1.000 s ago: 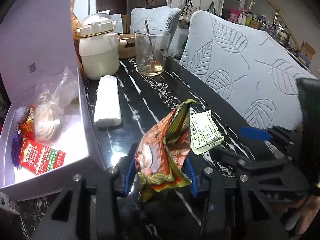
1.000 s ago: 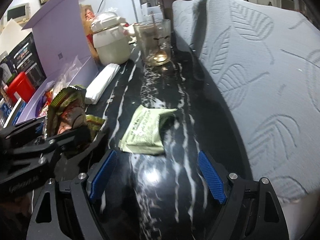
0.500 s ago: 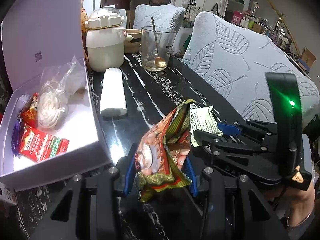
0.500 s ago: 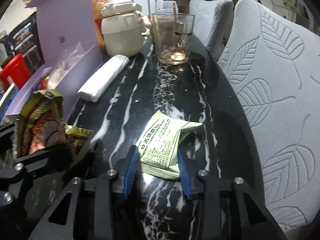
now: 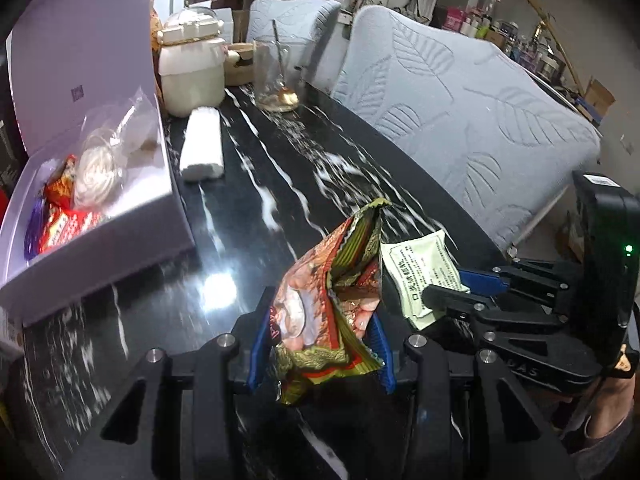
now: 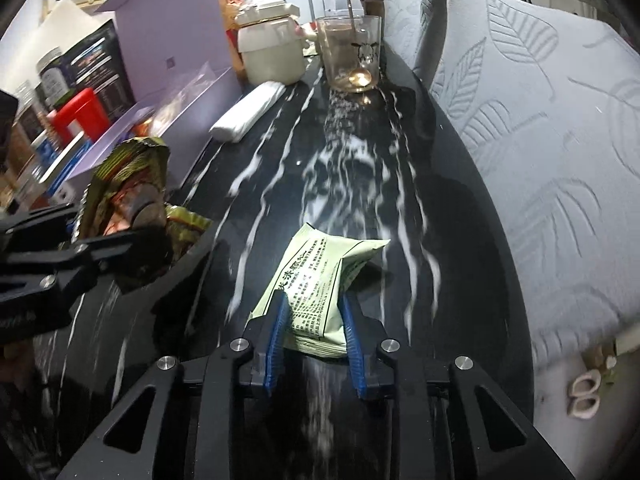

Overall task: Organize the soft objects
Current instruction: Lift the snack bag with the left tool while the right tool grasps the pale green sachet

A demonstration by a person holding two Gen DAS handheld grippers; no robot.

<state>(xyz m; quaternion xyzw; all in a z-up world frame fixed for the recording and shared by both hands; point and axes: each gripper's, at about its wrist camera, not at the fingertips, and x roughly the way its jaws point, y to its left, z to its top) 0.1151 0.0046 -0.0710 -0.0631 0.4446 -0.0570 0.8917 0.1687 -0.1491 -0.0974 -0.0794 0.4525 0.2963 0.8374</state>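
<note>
My left gripper (image 5: 320,344) is shut on a crumpled red and green snack bag (image 5: 328,300) and holds it above the black marble table (image 5: 260,184). My right gripper (image 6: 314,328) is shut on a pale green sachet (image 6: 320,276) with black print, lifted off the table. The sachet also shows in the left wrist view (image 5: 424,276), just right of the snack bag. An open purple box (image 5: 100,208) at the left holds a clear bag with a white item (image 5: 100,160) and red packets (image 5: 64,224).
A white folded packet (image 5: 202,146) lies on the table beside the box. A cream jar (image 5: 192,68) and a glass with a spoon (image 5: 276,76) stand at the far end. Grey leaf-patterned chairs (image 5: 460,100) line the table's right edge.
My right gripper closed on the green sachet and lifted it. My left gripper has moved with the snack bag; the purple box now sits farther left in its view.
</note>
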